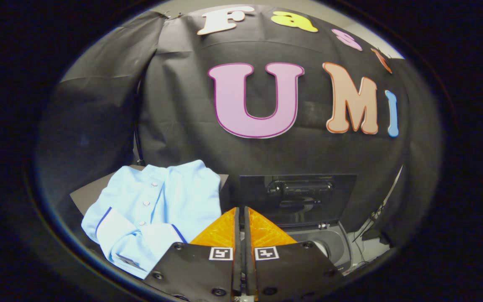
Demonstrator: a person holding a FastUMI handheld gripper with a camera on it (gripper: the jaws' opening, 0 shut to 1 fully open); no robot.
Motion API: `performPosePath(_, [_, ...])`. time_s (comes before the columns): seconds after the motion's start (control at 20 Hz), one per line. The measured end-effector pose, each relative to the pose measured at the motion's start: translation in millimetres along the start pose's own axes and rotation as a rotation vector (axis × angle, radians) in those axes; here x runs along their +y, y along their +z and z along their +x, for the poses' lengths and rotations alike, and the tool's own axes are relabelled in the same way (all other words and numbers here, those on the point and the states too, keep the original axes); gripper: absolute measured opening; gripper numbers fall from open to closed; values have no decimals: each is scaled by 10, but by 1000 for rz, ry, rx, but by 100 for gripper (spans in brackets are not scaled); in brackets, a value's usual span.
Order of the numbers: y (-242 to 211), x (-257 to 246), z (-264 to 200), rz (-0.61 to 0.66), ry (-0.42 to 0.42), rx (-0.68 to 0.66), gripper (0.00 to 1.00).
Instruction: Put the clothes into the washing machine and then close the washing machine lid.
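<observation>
A: What are the tongs doing in the gripper view?

B: The tongs (pixel 241 212) are sitting with their two fingers (pixel 224 230) pressed almost flat together, just a thin dark slit running between them. Nothing is lying between them, so they are holding nothing.

A: And the clothes?

B: A pale blue shirt (pixel 153 209) is lying to the left of the fingers, crumpled in a heap. Its button strip is facing up, with a row of small buttons running down it. A cuff with a dark blue edge line is spreading toward the near side. The shirt is resting on a dark surface (pixel 82 195), and its right edge is coming close beside the left finger. Whether cloth and finger are touching, I cannot tell.

A: Where is the washing machine?

B: The washing machine (pixel 333 247) is standing beyond the fingers and to their right. Its lid (pixel 298 199) is standing upright and open, a dark glossy panel with a handle across its upper part, catching reflections. Below the lid, on the near right, part of the grey round opening is showing, with the right finger covering some of it.

A: Anything around them?

B: Black cloth is hanging behind everything as the far wall. A thin cable (pixel 369 224) is trailing down on the right, past the machine.
</observation>
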State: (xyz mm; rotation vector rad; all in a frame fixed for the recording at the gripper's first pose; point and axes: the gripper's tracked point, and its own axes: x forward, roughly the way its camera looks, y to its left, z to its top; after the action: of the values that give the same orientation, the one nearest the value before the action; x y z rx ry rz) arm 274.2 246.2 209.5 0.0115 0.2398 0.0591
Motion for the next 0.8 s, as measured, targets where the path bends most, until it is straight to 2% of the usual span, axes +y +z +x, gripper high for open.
performPosePath(0.4, [-3, 85, 0, 102, 62, 13, 4])
performPosePath(0.45, [61, 196, 14, 107, 97, 5, 5])
performPosePath(0.5, [109, 287, -4, 107, 116, 1, 19])
performPosePath(0.6, [223, 497, -34, 101, 152, -13, 31])
performPosePath(0.8, [286, 1071, -28, 49, 250, 5, 69])
